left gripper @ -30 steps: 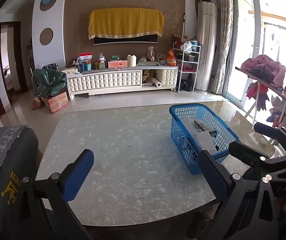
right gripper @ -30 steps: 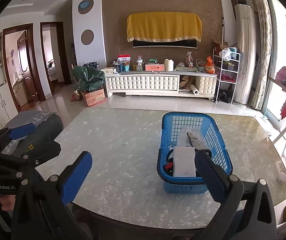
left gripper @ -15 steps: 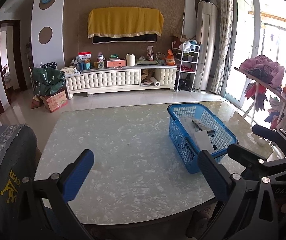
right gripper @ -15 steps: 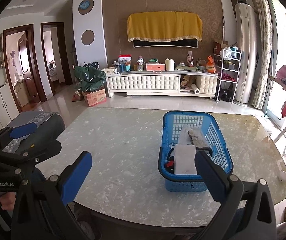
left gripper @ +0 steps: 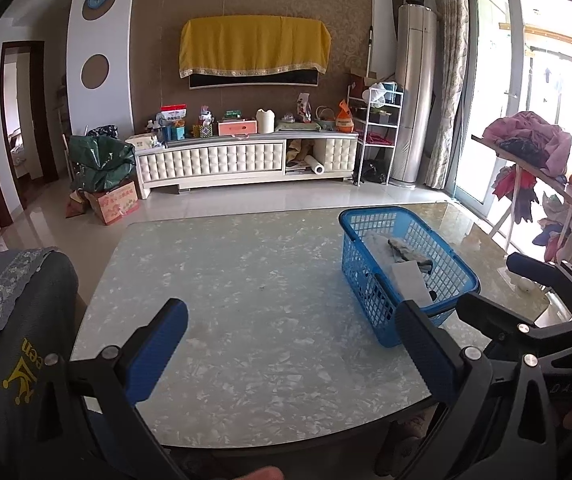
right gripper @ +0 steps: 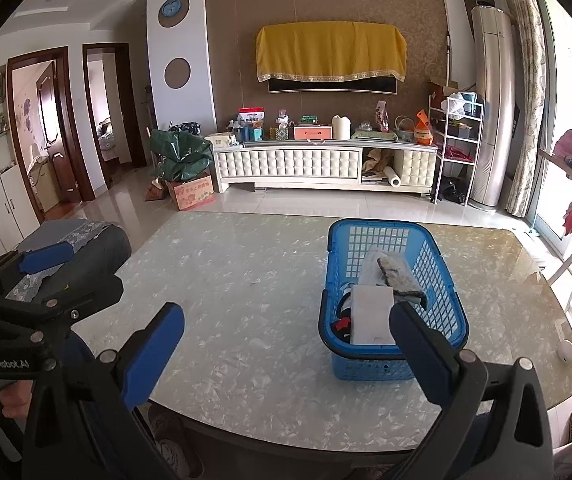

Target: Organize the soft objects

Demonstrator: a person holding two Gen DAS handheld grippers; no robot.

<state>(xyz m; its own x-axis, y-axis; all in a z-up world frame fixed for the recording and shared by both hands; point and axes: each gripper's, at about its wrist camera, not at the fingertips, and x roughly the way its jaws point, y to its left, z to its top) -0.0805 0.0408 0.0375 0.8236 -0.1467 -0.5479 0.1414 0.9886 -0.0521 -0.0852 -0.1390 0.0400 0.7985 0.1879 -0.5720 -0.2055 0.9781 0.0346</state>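
A blue plastic basket (left gripper: 370, 278) (right gripper: 444, 294) stands on the right half of the marble table (left gripper: 245, 300) (right gripper: 245, 300). Inside lie soft items: a white folded cloth (right gripper: 370, 314) (left gripper: 408, 280), a grey rag (right gripper: 400, 276) (left gripper: 404, 250) and dark pieces with a bit of red (right gripper: 341, 324). My left gripper (left gripper: 292, 344) is open and empty above the table's near edge. My right gripper (right gripper: 286, 342) is open and empty, held near the basket's near end. Each gripper shows at the other view's side edge.
A grey chair back with a lace cover (left gripper: 9, 320) (right gripper: 85, 240) stands at the table's left. A rack with piled clothes (left gripper: 534, 148) stands at the right by the glass door. A white TV cabinet (right gripper: 306, 164) lines the far wall.
Both grippers have drawn back slightly toward the table's near edge. Both stay open and empty. The basket has not moved.
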